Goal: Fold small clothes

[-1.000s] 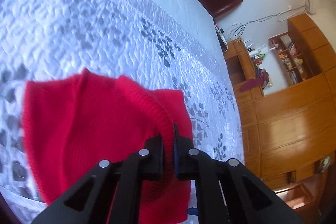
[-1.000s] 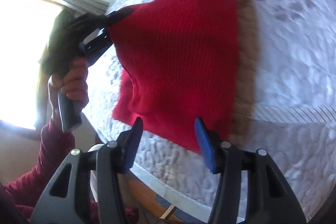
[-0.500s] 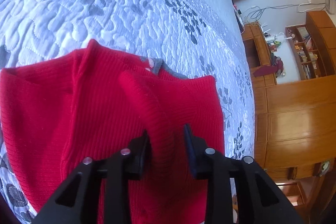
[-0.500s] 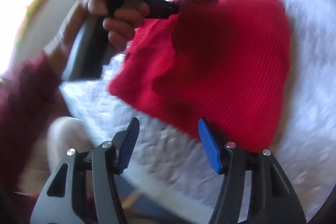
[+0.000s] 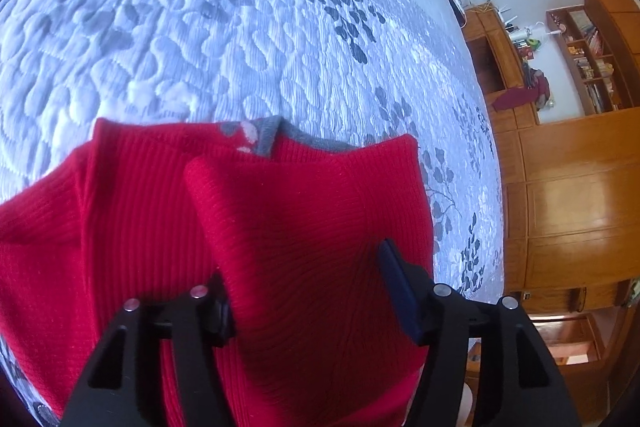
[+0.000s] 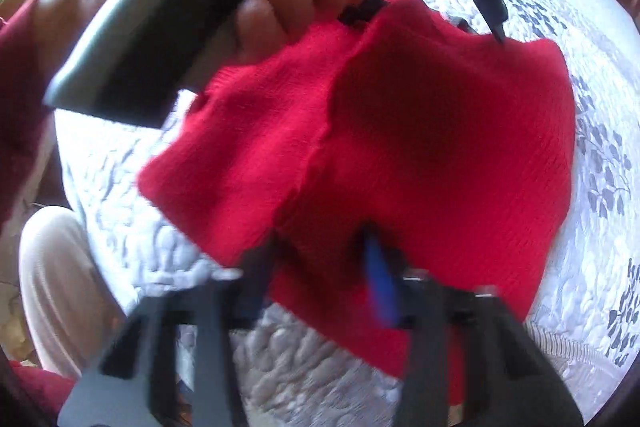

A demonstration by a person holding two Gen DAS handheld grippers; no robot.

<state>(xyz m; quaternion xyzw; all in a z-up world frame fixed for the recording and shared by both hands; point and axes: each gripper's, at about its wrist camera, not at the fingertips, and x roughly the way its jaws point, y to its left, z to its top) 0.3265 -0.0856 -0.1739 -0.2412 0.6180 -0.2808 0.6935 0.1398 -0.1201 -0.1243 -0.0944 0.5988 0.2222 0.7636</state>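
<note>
while my left hand-held gripper (image 5: 310, 291) has just been opening off the folded red knit (image 5: 280, 227) on the bed (image 5: 200, 27), my right hand-held gripper (image 6: 320, 267) has been closing over its near edge

Black, angular left gripper (image 5: 308, 291) with cut-out arms, round silver screw heads near the finger roots and a dark blue pad on the inner face of one finger. Same black build on the right gripper (image 6: 320, 267), blurred, with a bright blue pad. Dark red knit sleeve (image 6: 18, 95) at the wrist; pale ribbed trousers (image 6: 60, 287) below.
</note>
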